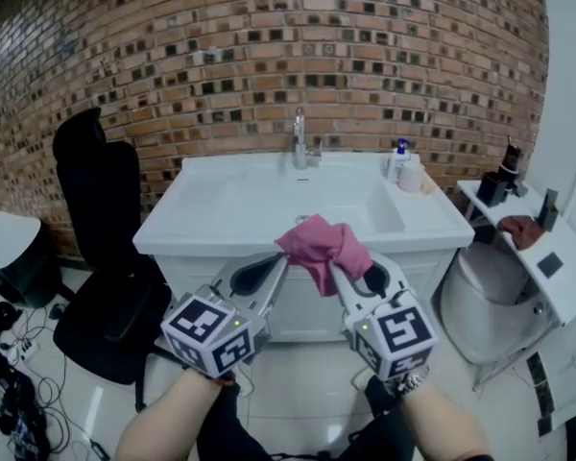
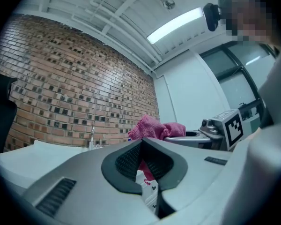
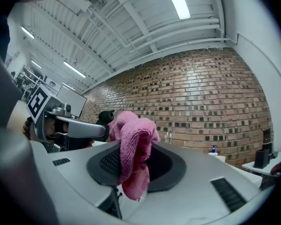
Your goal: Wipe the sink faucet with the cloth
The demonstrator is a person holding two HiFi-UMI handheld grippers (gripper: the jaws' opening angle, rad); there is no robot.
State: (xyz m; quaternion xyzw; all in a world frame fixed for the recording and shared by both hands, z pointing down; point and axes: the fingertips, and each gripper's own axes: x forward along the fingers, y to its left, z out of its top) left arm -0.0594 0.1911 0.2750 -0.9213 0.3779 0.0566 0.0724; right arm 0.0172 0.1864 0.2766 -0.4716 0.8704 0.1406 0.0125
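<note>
In the head view a pink cloth point(image 1: 322, 243) hangs between my two grippers, in front of the white sink point(image 1: 221, 229). My left gripper point(image 1: 282, 260) is shut on the cloth's left corner. My right gripper point(image 1: 338, 269) is shut on a thick fold of it. The chrome faucet point(image 1: 300, 142) stands at the back of the sink, well beyond both grippers. From the left gripper view, the cloth point(image 2: 152, 128) bunches past the shut jaw tips, and the faucet point(image 2: 92, 136) is far off. The right gripper view has the cloth point(image 3: 131, 149) draped over its jaws, with the faucet point(image 3: 168, 136) behind.
A soap bottle point(image 1: 400, 161) stands on the sink's right rear corner. A black office chair point(image 1: 101, 219) is left of the sink, and cables point(image 1: 10, 392) lie on the floor there. At the right are a toilet point(image 1: 480, 296) and a white shelf point(image 1: 547, 257).
</note>
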